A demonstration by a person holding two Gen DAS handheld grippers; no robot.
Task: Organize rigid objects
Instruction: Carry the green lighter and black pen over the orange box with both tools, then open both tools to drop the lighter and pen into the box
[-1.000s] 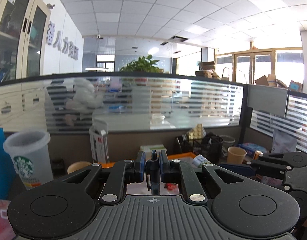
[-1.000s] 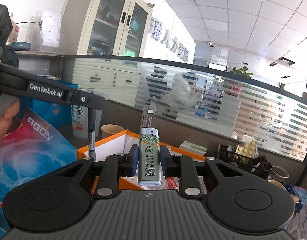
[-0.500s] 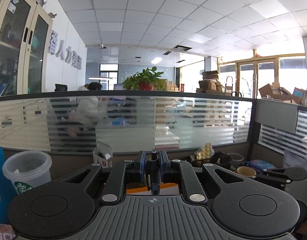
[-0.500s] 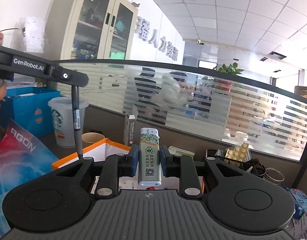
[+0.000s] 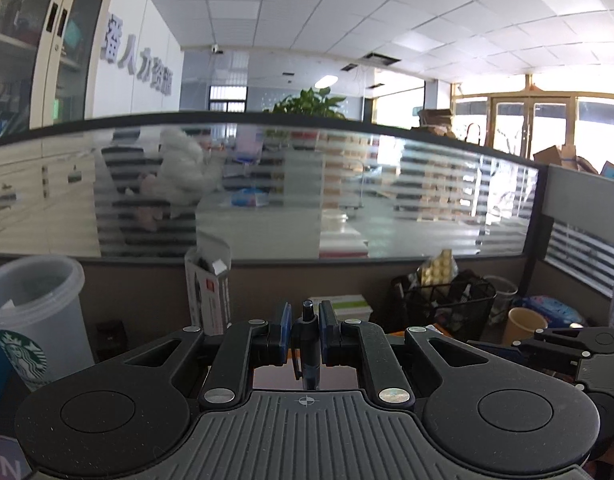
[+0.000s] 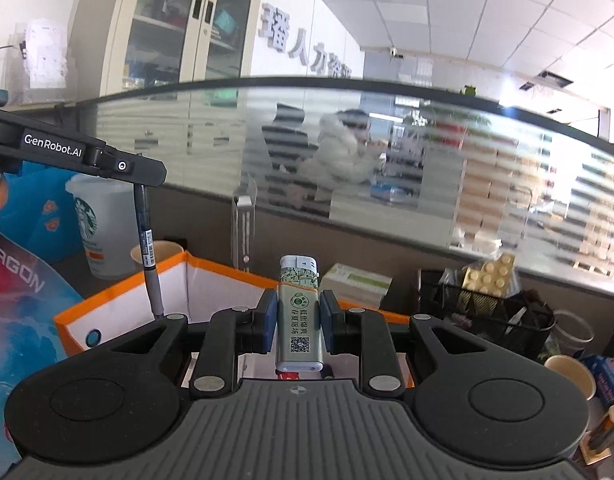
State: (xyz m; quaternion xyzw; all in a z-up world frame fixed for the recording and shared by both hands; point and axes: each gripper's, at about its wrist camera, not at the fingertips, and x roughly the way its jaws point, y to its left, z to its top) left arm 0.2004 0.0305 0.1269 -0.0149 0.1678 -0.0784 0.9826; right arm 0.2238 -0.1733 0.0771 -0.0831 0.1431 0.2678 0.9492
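Both grippers are clenched on small items above the cluttered desk.

Left gripper (image 5: 305, 334) clamps a dark slim pen (image 6: 147, 240) upright, hanging tip-down over the orange-rimmed white cardboard box (image 6: 211, 280) (seen from the right wrist view). Right gripper (image 6: 298, 322) pinches a silver-green rectangular plastic lighter (image 6: 299, 316) upright, also near that box. Beside it stands a frosted plastic Starbucks cup (image 5: 31, 316).

Frosted striped glass partition (image 5: 347, 200), tiled ceiling (image 5: 387, 8), glass-door cabinet (image 6: 179, 24)
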